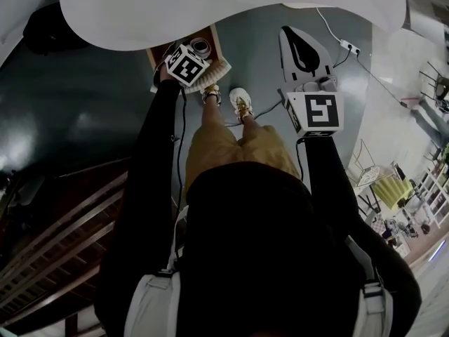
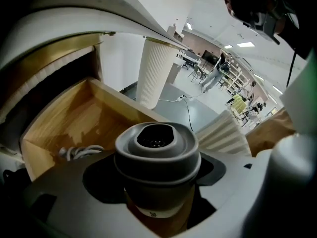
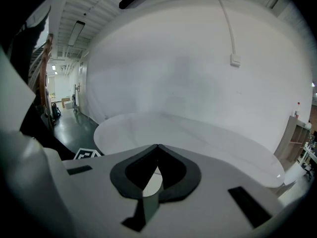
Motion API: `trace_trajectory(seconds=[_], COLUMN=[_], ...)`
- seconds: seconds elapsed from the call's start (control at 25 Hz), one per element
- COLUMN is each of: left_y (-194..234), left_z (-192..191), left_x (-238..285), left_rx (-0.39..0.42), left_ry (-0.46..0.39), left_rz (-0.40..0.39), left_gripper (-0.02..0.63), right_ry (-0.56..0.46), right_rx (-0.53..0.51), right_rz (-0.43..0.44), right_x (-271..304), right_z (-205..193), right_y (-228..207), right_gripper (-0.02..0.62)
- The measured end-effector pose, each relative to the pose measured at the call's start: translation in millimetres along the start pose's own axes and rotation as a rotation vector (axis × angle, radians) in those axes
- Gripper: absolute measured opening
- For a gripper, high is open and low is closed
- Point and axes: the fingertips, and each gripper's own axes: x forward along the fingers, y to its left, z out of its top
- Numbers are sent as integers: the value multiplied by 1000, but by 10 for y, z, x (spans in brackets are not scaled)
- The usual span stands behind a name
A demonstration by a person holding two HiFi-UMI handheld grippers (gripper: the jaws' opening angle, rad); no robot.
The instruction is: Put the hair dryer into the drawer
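A grey hair dryer (image 2: 157, 155) stands nozzle-up between the jaws of my left gripper (image 2: 158, 180), which is shut on it. It hangs just above the open wooden drawer (image 2: 74, 118), whose bottom holds a coiled white cord (image 2: 81, 152). In the head view the left gripper (image 1: 196, 56) and the hair dryer (image 1: 200, 47) sit over the drawer (image 1: 214, 34) under the rim of the white round table (image 1: 231, 5). My right gripper (image 1: 303, 48) is held out to the right, away from the drawer. Its jaws (image 3: 157, 150) meet at the tips with nothing between them.
The table's white ribbed pedestal (image 2: 156, 73) stands just behind the drawer. A white ribbed piece (image 2: 225, 133) lies beside the drawer's near edge. The person's feet (image 1: 240, 102) are close to it. A power strip (image 1: 349, 46) and cable lie on the grey floor at right.
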Motion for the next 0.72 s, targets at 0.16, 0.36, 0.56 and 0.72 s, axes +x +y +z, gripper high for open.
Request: trace_trajectory(seconds=[0.16, 0.36, 0.56, 0.72], left_y=[3, -44, -166, -140], left_z=[51, 156, 60, 51], left_x=[29, 47, 99, 130], left_rx=[-6, 42, 237, 239], left_ry=[-24, -75, -8, 5], left_rz=[1, -13, -3, 20], left_gripper=[382, 382, 369, 368], right_ry=[8, 16, 16, 13], right_rx=[0, -2, 7, -4], right_rz=[-14, -27, -27, -25], right_x=[-24, -54, -35, -40], right_z=[-35, -51, -13, -28], right_y=[-36, -111, -103, -107], right_gripper=[23, 23, 23, 23])
